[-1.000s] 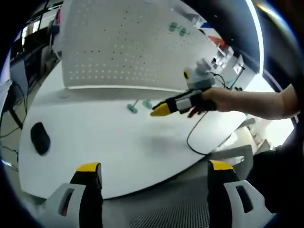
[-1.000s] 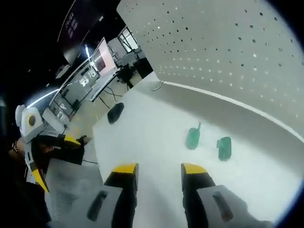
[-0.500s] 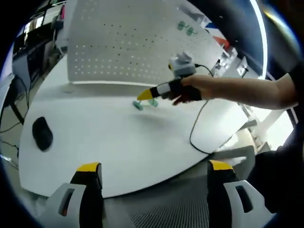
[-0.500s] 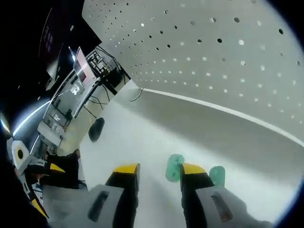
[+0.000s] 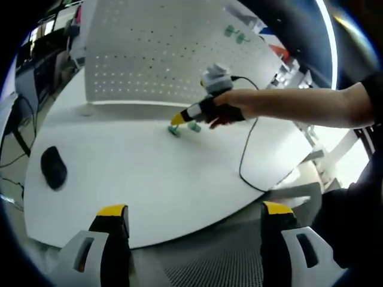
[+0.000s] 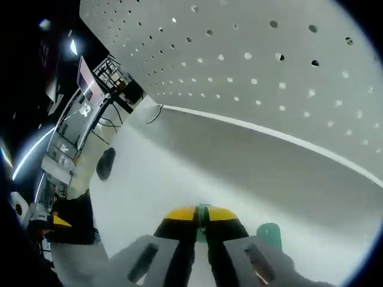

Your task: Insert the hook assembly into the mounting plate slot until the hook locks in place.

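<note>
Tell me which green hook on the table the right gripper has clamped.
The one pinched between the right gripper tips, green hook; the other green hook lies free beside it.

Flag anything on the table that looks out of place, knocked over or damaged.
Nothing stands out. Two green hooks lie near the foot of the upright pegboard: the right gripper has its jaws closed on one green hook, the other hook lies beside it. A black mouse and a loose cable rest on the white table.
</note>
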Available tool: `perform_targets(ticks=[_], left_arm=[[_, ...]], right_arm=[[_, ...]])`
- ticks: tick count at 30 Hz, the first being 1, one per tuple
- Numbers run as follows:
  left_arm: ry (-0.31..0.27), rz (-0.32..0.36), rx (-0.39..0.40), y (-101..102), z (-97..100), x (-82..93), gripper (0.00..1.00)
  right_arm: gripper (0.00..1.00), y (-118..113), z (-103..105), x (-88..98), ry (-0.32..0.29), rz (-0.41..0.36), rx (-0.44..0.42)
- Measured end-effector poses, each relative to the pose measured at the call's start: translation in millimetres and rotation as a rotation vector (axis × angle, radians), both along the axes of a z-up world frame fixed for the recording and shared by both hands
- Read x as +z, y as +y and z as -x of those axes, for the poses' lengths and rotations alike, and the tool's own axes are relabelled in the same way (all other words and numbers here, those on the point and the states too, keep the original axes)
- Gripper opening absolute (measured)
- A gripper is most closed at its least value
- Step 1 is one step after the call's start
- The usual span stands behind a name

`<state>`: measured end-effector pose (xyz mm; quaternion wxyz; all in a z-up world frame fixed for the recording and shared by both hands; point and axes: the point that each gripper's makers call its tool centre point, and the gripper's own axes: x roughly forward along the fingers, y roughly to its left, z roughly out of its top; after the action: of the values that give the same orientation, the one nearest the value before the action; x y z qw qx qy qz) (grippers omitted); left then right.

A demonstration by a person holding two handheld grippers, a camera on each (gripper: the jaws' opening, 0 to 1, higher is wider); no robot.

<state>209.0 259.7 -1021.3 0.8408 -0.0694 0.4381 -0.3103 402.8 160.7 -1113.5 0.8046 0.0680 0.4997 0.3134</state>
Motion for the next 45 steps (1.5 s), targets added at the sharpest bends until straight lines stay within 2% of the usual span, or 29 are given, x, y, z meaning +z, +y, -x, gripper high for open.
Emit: perform_targets(ticks=[4, 10, 13, 23, 28, 33, 38, 39, 41, 44, 45], left_arm=[[-0.006, -0.001, -0.002, -0.4, -1.1, 1.7, 0.92], [-0.025, -0.006, -0.006, -1.4, -3.8, 8.2, 0.92], [-0.044, -0.012, -0.007, -2.4, -7.0, 13.6, 0.93], [-0.106, -0.015, -0.028, -9.4, -7.4, 35.1, 0.93], [-0.13, -0.026, -0.021, -5.1, -6.8, 42.0, 0.94], [-0.156, -0.016, -0.002, -3.7, -8.3, 53.4, 0.93], [-0.189, -0.02, -0.001, -10.8, -14.5, 64.6, 0.94], [-0.196, -0.001, 0.012, -14.0, -17.4, 69.1, 0.95], [-0.212, 0.087, 0.046, -25.7, -22.9, 82.2, 0.95], [-0.224, 0.095, 0.052, -30.3, -25.7, 88.7, 0.94], [-0.233, 0.087, 0.05, -32.6, -27.8, 90.1, 0.93]], right_arm=[[0.0, 0.4, 2.4, 7.4, -0.004, -0.031, -0.039], [0.0, -1.2, 0.5, 18.0, -0.034, -0.04, -0.041], [0.0, -1.0, -2.1, 27.2, -0.046, -0.074, -0.059], [0.0, -7.6, -2.9, 59.6, -0.112, -0.114, -0.087], [0.0, -15.8, 3.7, 80.3, -0.15, -0.129, -0.098], [0.0, -19.2, 9.9, 106.7, -0.215, -0.168, -0.105], [0.0, -20.4, 19.7, 135.7, -0.288, -0.208, -0.107], [0.0, -21.2, 21.9, 141.3, -0.294, -0.226, -0.111], [0.0, -22.4, 27.3, 149.4, -0.311, -0.243, -0.129], [0.0, -22.8, 38.4, 160.2, -0.342, -0.274, -0.151], [0.0, -21.5, 43.0, 167.0, -0.354, -0.308, -0.171]])
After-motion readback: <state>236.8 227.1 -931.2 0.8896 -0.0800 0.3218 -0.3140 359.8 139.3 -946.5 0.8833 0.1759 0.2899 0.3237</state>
